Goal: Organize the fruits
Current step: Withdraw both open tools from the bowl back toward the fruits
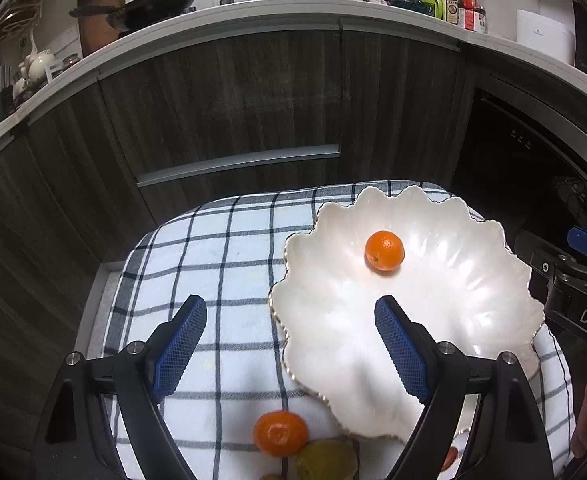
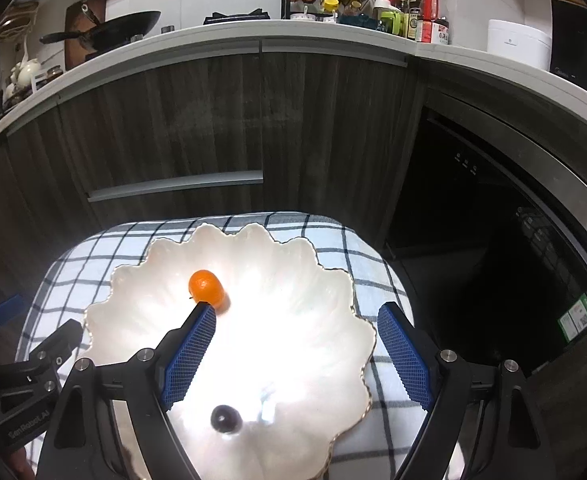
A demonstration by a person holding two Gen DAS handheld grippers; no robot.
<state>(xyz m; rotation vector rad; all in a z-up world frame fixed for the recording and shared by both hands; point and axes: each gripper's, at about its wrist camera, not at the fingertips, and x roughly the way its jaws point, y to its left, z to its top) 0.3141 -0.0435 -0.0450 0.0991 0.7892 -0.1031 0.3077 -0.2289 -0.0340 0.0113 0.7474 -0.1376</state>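
Left wrist view. The left gripper [image 1: 290, 309] stands wide with nothing between its blue ribbed pads; it hovers over the checked blue-and-white cloth [image 1: 221, 248] at the near-left rim of the white scalloped shell-shaped ceramic dish [image 1: 465, 280]. One small round orange mandarin [image 1: 384, 251] lies in the dish, well in from the rim. It is nearly spherical, so no long axis is evident; its dark stem dimple faces lower left. A second, slightly flattened orange mandarin [image 1: 280, 433] lies on the cloth below the gripper, touching a yellow-green fruit [image 1: 325, 460] at the frame's bottom edge.

Risk, judged: a grasp on the second mandarin may nudge the yellow-green fruit, and either could roll off the padded cloth. The right pad also sits over the dish rim; a descent here could strike or tip the dish.

Right wrist view. The right gripper [image 2: 296, 314] is also wide and empty, above the dish [image 2: 333, 320]. The mandarin [image 2: 207, 287] looks slightly oval, long axis roughly left-right; the left pad tip overlaps it in the picture, contact cannot be told. A small dark round fruit [image 2: 225, 419] lies near the dish's near edge.

Risk, judged: the glossy, sloped dish lets round fruit roll on release or when bumped.
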